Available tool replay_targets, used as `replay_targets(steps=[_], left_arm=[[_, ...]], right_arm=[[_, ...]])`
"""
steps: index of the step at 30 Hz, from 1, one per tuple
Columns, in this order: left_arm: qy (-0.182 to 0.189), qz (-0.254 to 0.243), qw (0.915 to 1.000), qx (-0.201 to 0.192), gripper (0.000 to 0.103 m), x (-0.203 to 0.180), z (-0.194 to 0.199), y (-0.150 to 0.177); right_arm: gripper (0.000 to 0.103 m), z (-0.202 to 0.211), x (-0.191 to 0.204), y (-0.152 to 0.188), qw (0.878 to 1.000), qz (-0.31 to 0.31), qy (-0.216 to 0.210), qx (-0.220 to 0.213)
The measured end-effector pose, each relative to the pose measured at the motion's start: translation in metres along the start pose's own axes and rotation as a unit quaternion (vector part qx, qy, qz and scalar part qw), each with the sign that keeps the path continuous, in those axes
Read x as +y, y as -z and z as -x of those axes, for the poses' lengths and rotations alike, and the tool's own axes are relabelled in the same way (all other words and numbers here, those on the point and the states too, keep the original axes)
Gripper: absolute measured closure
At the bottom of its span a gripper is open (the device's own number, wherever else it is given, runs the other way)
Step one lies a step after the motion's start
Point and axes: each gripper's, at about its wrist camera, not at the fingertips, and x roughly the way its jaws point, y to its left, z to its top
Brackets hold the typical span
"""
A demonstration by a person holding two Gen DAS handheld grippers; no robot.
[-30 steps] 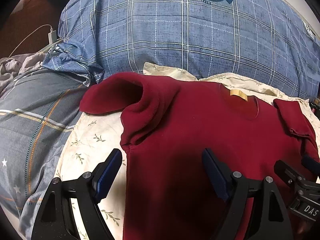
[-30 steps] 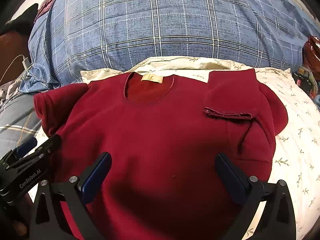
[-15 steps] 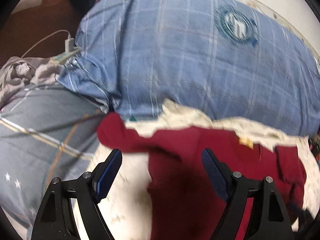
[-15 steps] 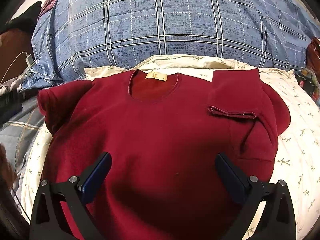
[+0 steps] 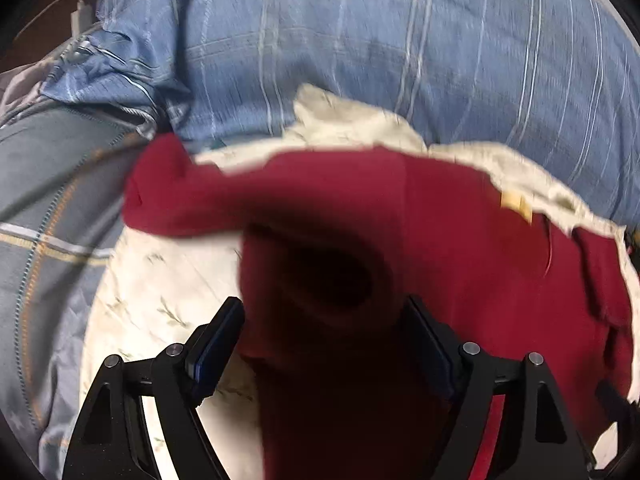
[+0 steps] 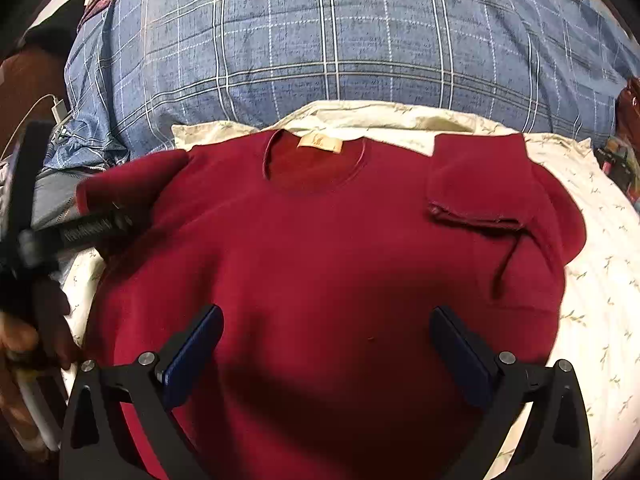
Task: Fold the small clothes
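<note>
Red shirt (image 6: 328, 264) lies front-up on the cream floral sheet (image 6: 600, 280), collar toward the blue plaid pillow (image 6: 340, 40). Its right sleeve (image 6: 480, 184) is folded inward. Left tool (image 5: 320, 320) spread, straddling the other sleeve's (image 5: 312, 276) opening. Right tool (image 6: 326, 332) spread over the shirt's lower body, gripping nothing.

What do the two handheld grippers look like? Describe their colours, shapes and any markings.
Both the left gripper and right gripper have black angular linkage arms with silver rivets and flat dark-blue finger pads. The right view shows white lettering, too blurred to read, along the left gripper's black body.
</note>
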Motion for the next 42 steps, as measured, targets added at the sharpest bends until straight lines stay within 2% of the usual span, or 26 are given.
replay_targets(steps=[2, 8, 18, 23, 26, 30, 33, 34, 35, 37, 40, 42], left_arm=[[-0.011, -0.007, 0.9999, -0.009, 0.024, -0.003, -0.001, -0.001], [-0.003, -0.006, 0.9994, -0.033, 0.024, -0.005, 0.015, 0.005], [-0.014, -0.007, 0.9965, -0.082, 0.023, 0.013, 0.079, 0.025], [-0.004, 0.050, 0.9941, -0.096, 0.022, 0.055, 0.093, 0.018], [-0.009, 0.093, 0.9920, -0.085, 0.024, 0.083, 0.087, 0.012], [0.036, 0.143, 0.9859, -0.078, 0.024, 0.111, 0.084, 0.007], [0.021, 0.152, 0.9860, -0.067, 0.024, 0.122, 0.074, 0.002], [0.012, 0.150, 0.9869, -0.057, 0.024, 0.124, 0.068, 0.000], [0.006, 0.150, 0.9875, -0.048, 0.024, 0.126, 0.063, -0.001], [-0.002, 0.159, 0.9863, -0.041, 0.024, 0.130, 0.054, -0.008], [-0.001, 0.190, 0.9812, -0.036, 0.024, 0.143, 0.045, -0.012], [0.001, 0.209, 0.9774, -0.031, 0.024, 0.147, 0.036, -0.013]], right_arm=[[0.000, 0.003, 0.005, 0.002, 1.000, 0.009, 0.000, -0.001], [0.000, 0.009, 0.004, 0.000, 1.000, 0.010, 0.000, -0.008], [0.002, 0.007, 0.016, -0.033, 0.999, 0.012, -0.022, -0.033], [0.004, 0.000, 0.053, -0.068, 0.997, 0.046, -0.050, -0.048], [0.005, -0.006, 0.083, -0.089, 0.993, 0.075, -0.062, -0.066], [0.010, -0.012, 0.108, -0.117, 0.990, 0.066, -0.096, -0.075], [0.011, -0.033, 0.137, -0.125, 0.987, 0.101, -0.115, -0.056], [0.017, -0.041, 0.145, -0.125, 0.986, 0.110, -0.117, -0.044], [0.028, -0.053, 0.152, -0.122, 0.985, 0.121, -0.119, -0.024], [0.037, -0.071, 0.156, -0.108, 0.984, 0.132, -0.117, 0.011], [0.037, -0.093, 0.153, -0.081, 0.985, 0.140, -0.093, 0.042], [0.036, -0.096, 0.143, -0.071, 0.986, 0.124, -0.106, 0.040]])
